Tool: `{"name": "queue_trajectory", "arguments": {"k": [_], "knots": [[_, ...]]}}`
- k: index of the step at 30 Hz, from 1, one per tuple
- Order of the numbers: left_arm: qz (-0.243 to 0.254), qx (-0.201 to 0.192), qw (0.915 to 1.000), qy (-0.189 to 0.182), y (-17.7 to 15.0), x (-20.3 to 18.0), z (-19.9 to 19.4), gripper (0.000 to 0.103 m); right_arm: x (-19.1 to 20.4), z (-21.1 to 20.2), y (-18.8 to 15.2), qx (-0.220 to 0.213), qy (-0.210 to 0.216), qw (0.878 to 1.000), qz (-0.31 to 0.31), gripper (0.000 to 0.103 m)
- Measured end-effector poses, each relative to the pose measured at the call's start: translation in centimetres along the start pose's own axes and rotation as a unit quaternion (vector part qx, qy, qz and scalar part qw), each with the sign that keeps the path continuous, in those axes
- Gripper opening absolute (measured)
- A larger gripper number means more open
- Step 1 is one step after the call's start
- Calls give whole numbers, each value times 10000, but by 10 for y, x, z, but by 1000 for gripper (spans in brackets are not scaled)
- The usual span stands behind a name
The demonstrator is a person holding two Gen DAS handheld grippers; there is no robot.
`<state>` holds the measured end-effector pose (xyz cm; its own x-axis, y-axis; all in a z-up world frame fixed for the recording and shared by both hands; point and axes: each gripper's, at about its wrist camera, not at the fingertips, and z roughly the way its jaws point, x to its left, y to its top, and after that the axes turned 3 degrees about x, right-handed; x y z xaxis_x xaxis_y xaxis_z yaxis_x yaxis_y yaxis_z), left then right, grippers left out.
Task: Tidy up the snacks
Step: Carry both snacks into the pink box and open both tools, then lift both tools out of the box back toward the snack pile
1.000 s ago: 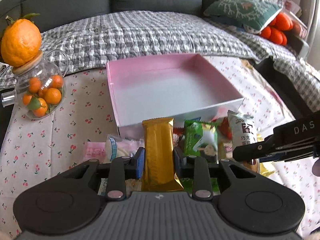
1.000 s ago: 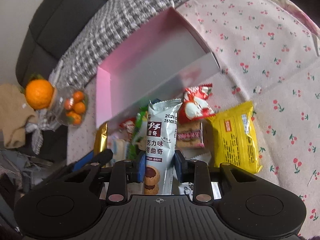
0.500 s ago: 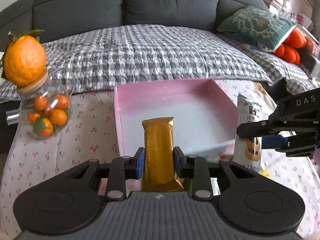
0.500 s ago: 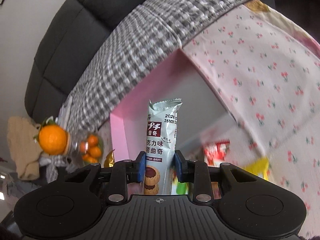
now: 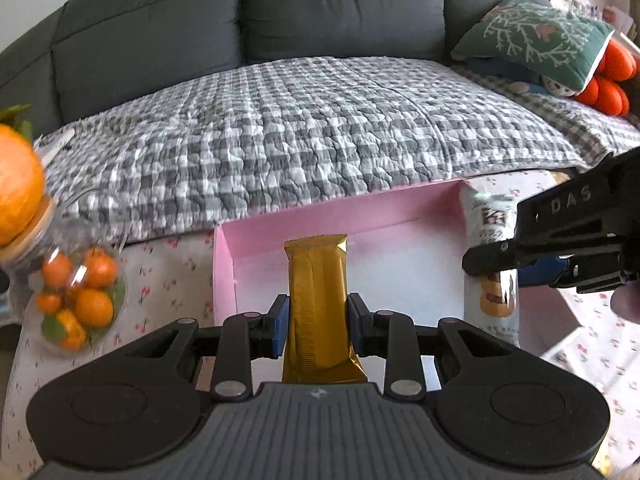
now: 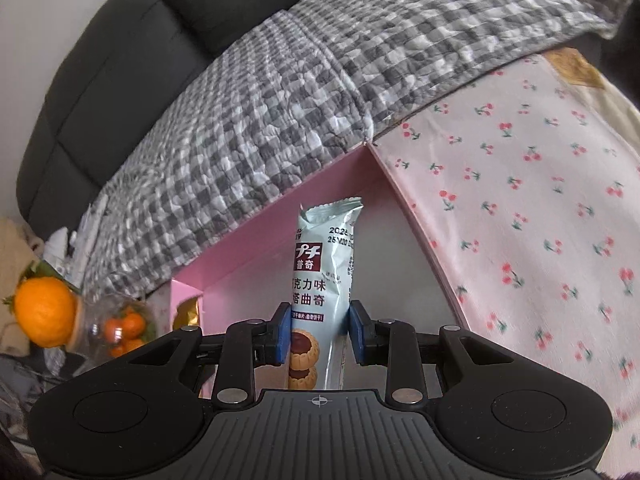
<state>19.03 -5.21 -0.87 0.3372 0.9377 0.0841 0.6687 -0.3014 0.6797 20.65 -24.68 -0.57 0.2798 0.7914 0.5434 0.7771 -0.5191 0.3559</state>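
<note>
My left gripper is shut on a gold snack bar, which stands upright between the blue pads. It hangs over the near edge of the open pink box, left of centre. My right gripper is shut on a pale green cookie packet and holds it upright over the box's inside, near the right wall. In the left wrist view the right gripper enters from the right with the same cookie packet. The box floor looks bare.
The box rests on a cherry-print cloth. A glass jar of small oranges with a large orange on top stands left of the box. Behind is a grey sofa with a checked quilt and a green cushion.
Both grippers moved forward from the snack pile to above the pink box, each carrying its snack. The loose snacks in front of the box have dropped out of view.
</note>
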Motion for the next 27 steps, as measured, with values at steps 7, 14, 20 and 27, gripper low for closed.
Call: {"name": "queue_trajectory", "arguments": {"k": [7,14,20,27], "knots": [[63,67,9999,131,3,-2,21,28,2,18,4,85,-105,9996,-231,30],[-14,10,10000,18,1,-4,25,74,-5,10,7,-58,-63,9999,-135,48],[75,105,9999,-34,-1,-10,19,82,-2,-2,6,-118,-92,9995,-277,65],[33,291,9991,-308,-3,-13,-2,97,6,-27,-5,-182,-233,9984,-487,83]]}}
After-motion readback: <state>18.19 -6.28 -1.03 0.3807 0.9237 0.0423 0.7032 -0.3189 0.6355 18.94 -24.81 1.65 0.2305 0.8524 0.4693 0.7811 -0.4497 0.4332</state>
